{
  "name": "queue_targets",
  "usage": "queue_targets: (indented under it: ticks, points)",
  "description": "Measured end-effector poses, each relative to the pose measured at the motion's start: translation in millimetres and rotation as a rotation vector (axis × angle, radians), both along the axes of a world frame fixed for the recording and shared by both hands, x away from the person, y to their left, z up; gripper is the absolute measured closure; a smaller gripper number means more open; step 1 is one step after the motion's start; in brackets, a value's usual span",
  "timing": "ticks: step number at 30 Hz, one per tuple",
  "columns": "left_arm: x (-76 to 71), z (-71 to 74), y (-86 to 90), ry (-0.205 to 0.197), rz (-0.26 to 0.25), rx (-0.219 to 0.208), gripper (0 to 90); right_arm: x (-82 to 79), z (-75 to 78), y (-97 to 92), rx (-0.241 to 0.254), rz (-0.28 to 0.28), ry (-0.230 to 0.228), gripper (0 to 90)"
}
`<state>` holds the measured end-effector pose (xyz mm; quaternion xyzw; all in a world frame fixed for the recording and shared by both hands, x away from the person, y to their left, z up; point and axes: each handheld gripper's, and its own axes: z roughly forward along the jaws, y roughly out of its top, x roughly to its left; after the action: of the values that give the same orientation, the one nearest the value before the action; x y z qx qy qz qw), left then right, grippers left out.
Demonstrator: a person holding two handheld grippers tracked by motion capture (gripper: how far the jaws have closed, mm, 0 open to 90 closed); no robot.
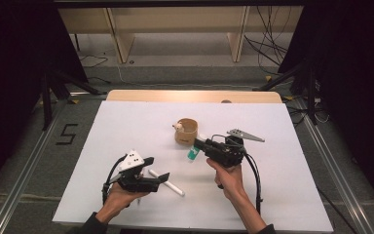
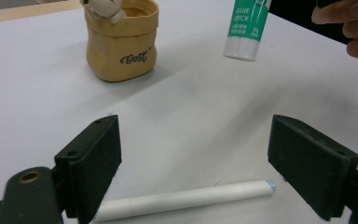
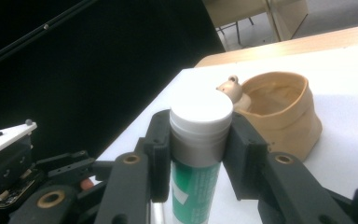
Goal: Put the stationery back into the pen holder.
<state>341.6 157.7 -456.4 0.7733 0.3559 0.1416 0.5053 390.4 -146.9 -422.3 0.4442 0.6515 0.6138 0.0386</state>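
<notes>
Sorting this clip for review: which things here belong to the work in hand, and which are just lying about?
In the work:
- glue stick, clamped in the right gripper
- white pen, lying between the open jaws of the left gripper
- tan bear-trimmed holder, probably where they go

Lying about:
- wooden shelving behind the table
- floor cables

My work table (image 1: pixel 126 122) is white-topped with a pale wood far edge. Upper centre of the frame: light wooden shelving (image 1: pixel 175 29) on grey floor. Black drapes (image 1: pixel 14 73) flank both sides; cables (image 1: pixel 272 48) trail upper right.
</notes>
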Motion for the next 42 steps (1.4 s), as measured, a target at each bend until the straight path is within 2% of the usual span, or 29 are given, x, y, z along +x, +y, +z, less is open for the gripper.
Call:
queue_targets:
  ticks: [5, 12, 17, 42]
  points:
    - [-0.3, -0.1, 5.3, 0.019, 0.020, -0.015, 16.1, 5.6, 5.0, 1.9, -0.030, -0.010, -0.019, 65.5]
    - [-1.7, -0.7, 9.3, 0.022, 0.026, -0.018, 15.8, 15.0, 13.7, 6.0, -0.064, -0.018, -0.047, 65.6]
    - [-2.3, -2.8, 10.7, 0.027, 0.032, -0.017, 15.8, 21.6, 17.2, 7.7, -0.081, -0.025, -0.052, 65.5]
    - [-4.4, -5.4, 21.0, 0.032, 0.081, -0.002, 15.5, 61.1, 32.3, 12.1, -0.128, -0.096, -0.076, 65.5]
